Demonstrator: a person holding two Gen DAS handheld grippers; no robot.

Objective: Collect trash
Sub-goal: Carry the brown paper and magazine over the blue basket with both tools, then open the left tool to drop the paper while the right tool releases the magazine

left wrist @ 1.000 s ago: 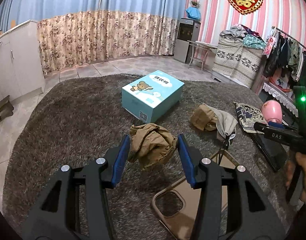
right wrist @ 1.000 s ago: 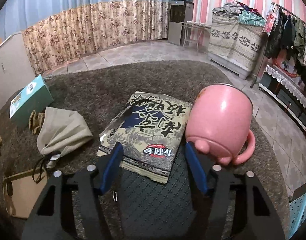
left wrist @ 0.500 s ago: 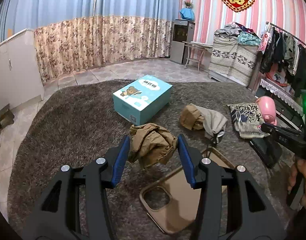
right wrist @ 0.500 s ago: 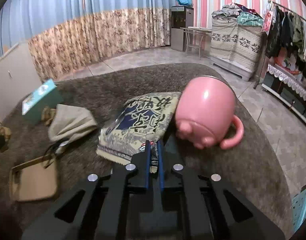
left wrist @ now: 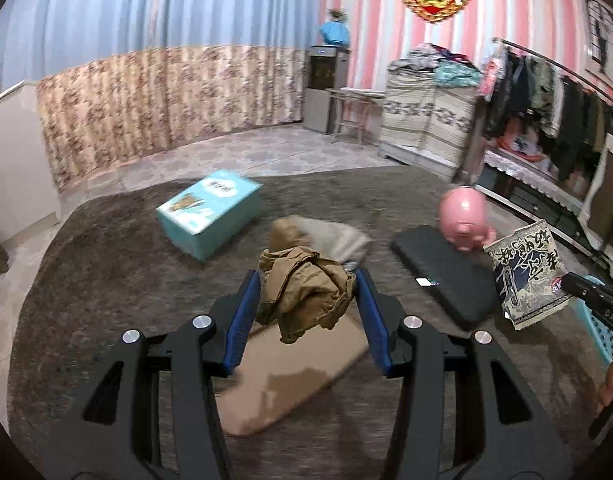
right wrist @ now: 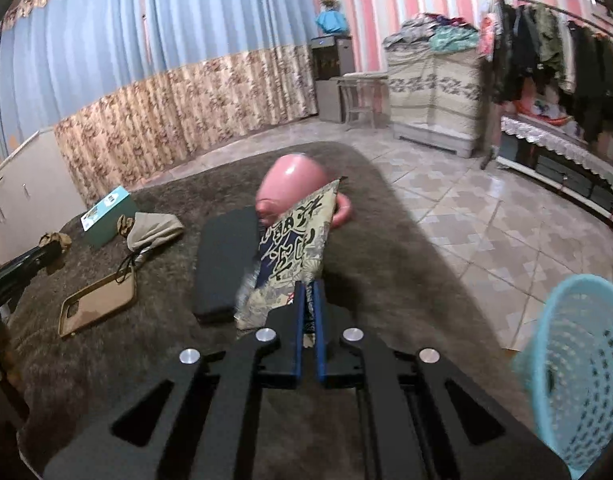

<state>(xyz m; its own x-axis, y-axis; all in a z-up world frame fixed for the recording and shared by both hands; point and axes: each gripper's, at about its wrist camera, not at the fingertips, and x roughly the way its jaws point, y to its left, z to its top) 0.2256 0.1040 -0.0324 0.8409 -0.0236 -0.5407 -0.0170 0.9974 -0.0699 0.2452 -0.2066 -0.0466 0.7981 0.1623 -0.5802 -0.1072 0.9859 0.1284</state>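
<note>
Nearest to you, your left gripper (left wrist: 308, 300) is clamped on a crumpled brown paper wad (left wrist: 306, 290), which bulges between the two blue pads and hangs clear of the carpet (left wrist: 86, 280). Your right gripper (right wrist: 305, 300) has its pads pressed together on the near edge of a printed snack wrapper (right wrist: 296, 240); the wrapper stands up from the pinch with its long axis running away from you, its far corner overlapping the pink mug (right wrist: 292, 184) in the right wrist view.

The relation that matters now is the light blue basket (right wrist: 574, 368): it sits on the tiled floor off the carpet's edge, low and to the right of your right gripper, mouth tilted toward you. Your right hand is clearly the nearer one, so the wrapper probably goes in first, with a swing rightward and slightly down. Your left hand has to cross the whole scene to reach it.

Just beyond the grippers lie a tan phone case (right wrist: 98, 304) on the left and a black pad (right wrist: 226, 260) in the middle. Farther left sit a grey cloth bundle (right wrist: 154, 230) and a teal box (right wrist: 106, 216), which looks like another candidate for collection, though I cannot tell.
</note>
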